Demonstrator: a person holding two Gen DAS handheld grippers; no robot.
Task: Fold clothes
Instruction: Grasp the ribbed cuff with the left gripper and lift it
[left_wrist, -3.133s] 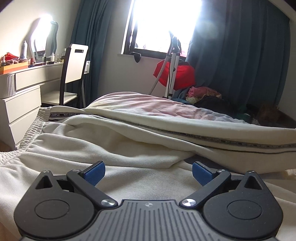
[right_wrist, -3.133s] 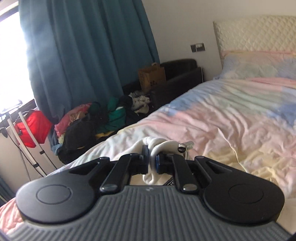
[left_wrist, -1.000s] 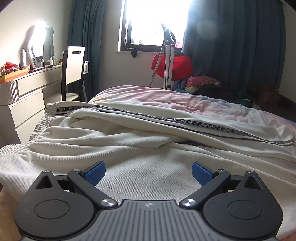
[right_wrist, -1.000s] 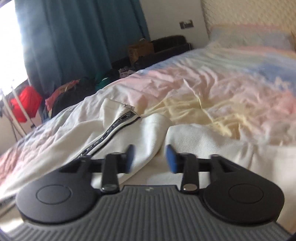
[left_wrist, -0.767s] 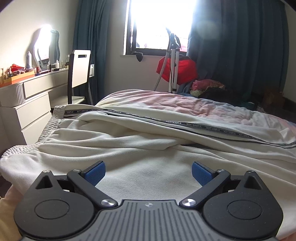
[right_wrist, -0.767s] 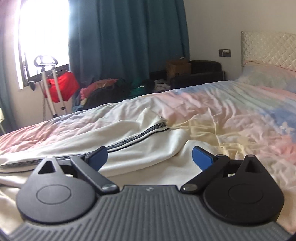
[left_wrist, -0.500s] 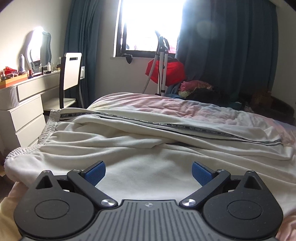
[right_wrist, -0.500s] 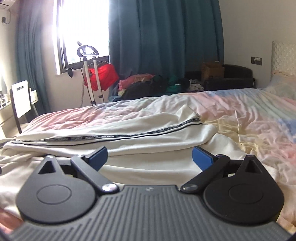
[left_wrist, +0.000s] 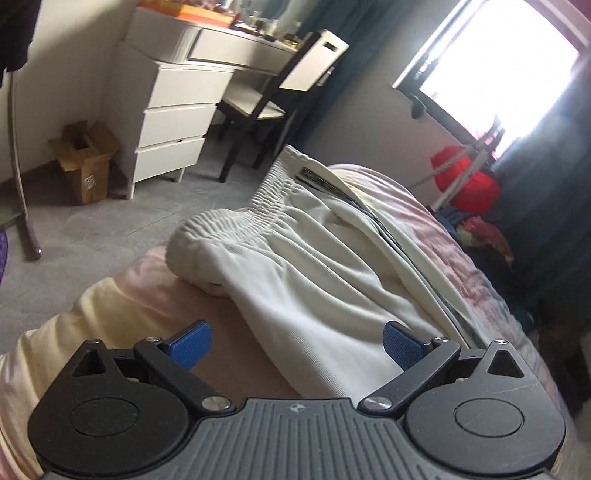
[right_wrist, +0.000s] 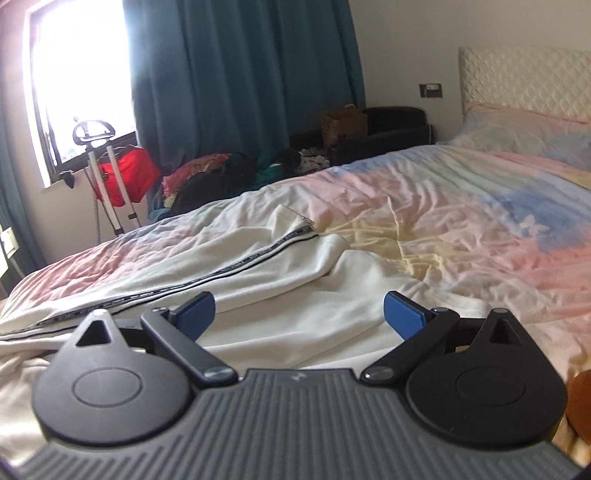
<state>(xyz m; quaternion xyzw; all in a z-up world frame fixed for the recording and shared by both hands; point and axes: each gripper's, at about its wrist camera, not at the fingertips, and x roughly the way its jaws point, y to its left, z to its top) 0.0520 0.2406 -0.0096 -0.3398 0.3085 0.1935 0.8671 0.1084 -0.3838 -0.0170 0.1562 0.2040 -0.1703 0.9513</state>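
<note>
Both the left gripper (left_wrist: 297, 341) and right gripper (right_wrist: 299, 312) gape empty over the white trousers (left_wrist: 314, 280), whose waistband (left_wrist: 236, 225) overhanging the bed (right_wrist: 461, 236) edge may slide floorward

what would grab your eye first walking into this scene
White trousers with a dark side stripe lie spread across the pastel bedspread, their gathered waistband at the bed's edge near the white dresser. Both grippers hover above them, jaws wide and empty. The bright window glares beside teal curtains.
</note>
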